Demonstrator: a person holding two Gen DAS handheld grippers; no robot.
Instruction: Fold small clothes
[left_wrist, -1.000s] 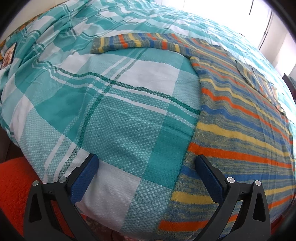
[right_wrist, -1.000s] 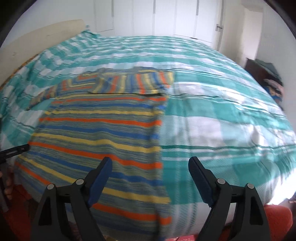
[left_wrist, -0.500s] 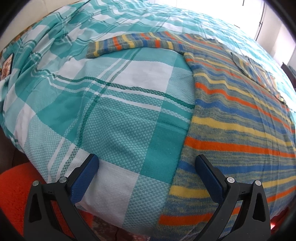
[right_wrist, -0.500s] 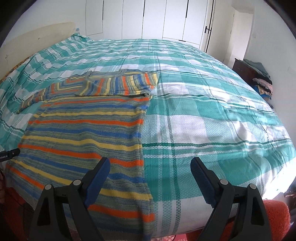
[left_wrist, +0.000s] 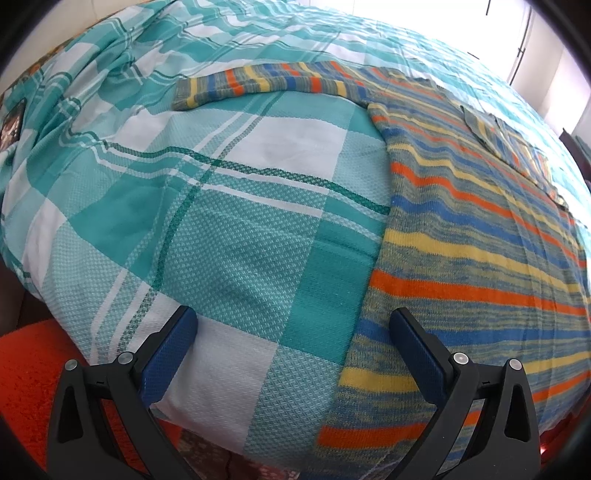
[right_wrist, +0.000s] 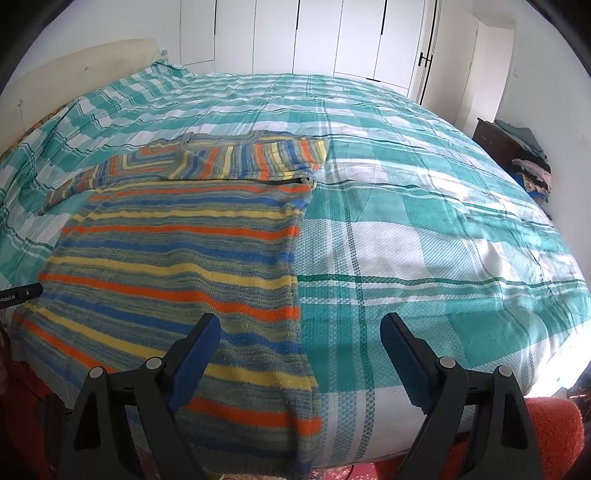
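Right wrist view showed the striped sweater (right_wrist: 177, 258) with one sleeve folded in — both grippers, right gripper (right_wrist: 299, 339) and left gripper (left_wrist: 293, 332), gaped wide, empty.

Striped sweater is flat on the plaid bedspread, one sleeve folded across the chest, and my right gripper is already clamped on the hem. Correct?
Not quite: the right gripper is open, its jaws standing wide apart above the hem and gripping nothing, as the right wrist view shows. The rest holds: the striped sweater lies flat on the plaid bedspread with one sleeve folded across the chest.
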